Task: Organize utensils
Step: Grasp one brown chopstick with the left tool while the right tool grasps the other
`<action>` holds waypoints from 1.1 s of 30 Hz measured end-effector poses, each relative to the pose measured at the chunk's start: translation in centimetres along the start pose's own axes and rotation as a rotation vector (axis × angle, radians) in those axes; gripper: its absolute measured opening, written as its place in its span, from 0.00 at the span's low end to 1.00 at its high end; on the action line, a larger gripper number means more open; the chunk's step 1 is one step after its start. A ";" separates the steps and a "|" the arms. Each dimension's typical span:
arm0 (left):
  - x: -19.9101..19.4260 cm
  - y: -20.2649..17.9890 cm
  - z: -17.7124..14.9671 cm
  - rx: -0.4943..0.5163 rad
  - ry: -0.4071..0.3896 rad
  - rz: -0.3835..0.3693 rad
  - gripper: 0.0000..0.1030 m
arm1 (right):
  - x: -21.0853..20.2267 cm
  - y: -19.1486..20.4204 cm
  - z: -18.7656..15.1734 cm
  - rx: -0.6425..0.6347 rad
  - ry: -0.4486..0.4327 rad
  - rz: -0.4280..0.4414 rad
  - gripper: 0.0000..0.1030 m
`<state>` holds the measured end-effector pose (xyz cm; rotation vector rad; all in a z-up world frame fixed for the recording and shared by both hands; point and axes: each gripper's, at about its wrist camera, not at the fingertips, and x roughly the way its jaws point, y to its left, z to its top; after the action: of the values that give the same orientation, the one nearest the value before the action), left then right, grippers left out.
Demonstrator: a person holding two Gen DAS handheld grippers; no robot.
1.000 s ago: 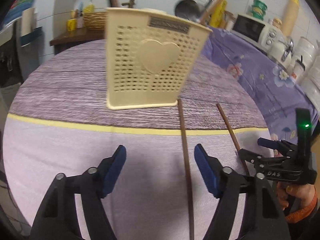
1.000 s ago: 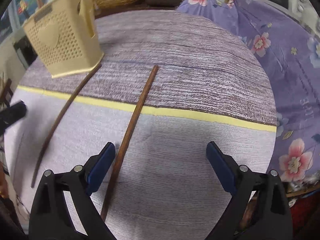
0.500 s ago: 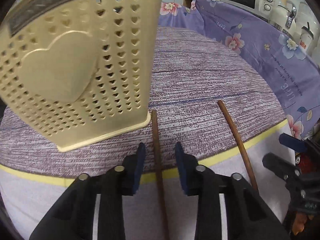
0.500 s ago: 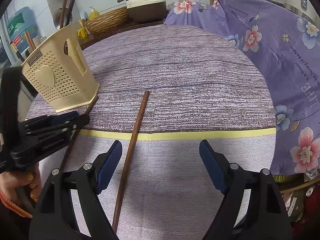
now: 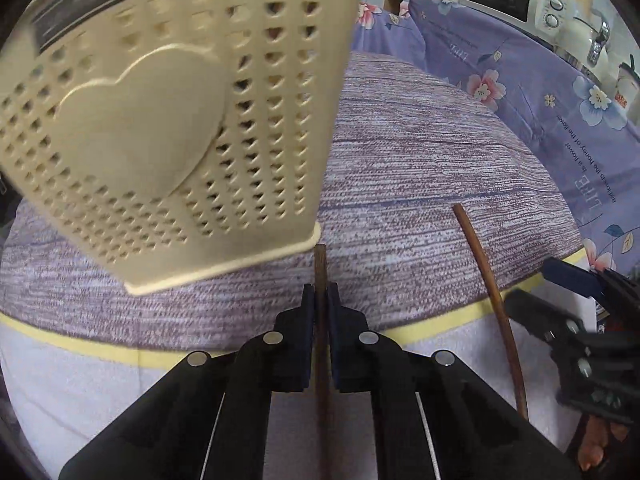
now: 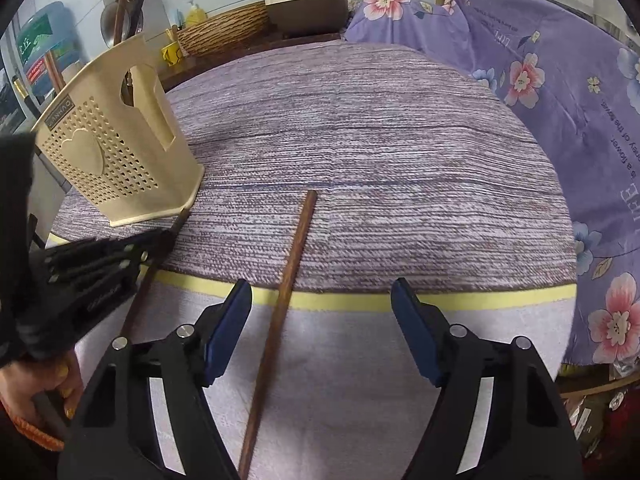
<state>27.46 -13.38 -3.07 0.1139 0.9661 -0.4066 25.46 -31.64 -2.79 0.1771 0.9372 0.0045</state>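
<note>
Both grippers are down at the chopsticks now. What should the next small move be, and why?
Probably lift the left gripper: it is shut on the left chopstick, whose tip lies at the foot of the cream holder. The right gripper is closing around the other chopstick, its pads not yet touching.

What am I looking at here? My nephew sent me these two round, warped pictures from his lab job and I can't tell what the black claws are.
The claws are two hand-held grippers; a person squeezes one in each hand. Each carries a wide-angle camera looking along its fingers, hence the round warping.

The left gripper, seen from its own camera, is shut on a brown chopstick whose tip lies by the base of a cream utensil holder with heart-shaped holes.

The right gripper, in its own view, has its jaws closing around a second chopstick, which lies between them on the purple tablecloth, untouched. The person's hand shows at that picture's left edge.
</note>
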 end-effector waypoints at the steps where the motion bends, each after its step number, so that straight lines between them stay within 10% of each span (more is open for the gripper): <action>1: -0.2 0.4 -0.2 -0.011 0.004 -0.009 0.07 | 0.5 0.3 0.3 -0.007 0.009 -0.002 0.63; 15: -1.1 2.0 -1.4 -0.017 -0.004 0.019 0.07 | 3.2 3.8 2.4 -0.114 0.043 -0.097 0.12; 33: -0.9 1.8 -1.9 0.009 -0.031 0.055 0.07 | 2.6 3.5 1.2 -0.079 -0.002 -0.057 0.09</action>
<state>26.27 -10.92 -3.57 0.1415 0.9283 -0.3616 28.26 -28.15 -3.60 0.0770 0.9377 -0.0113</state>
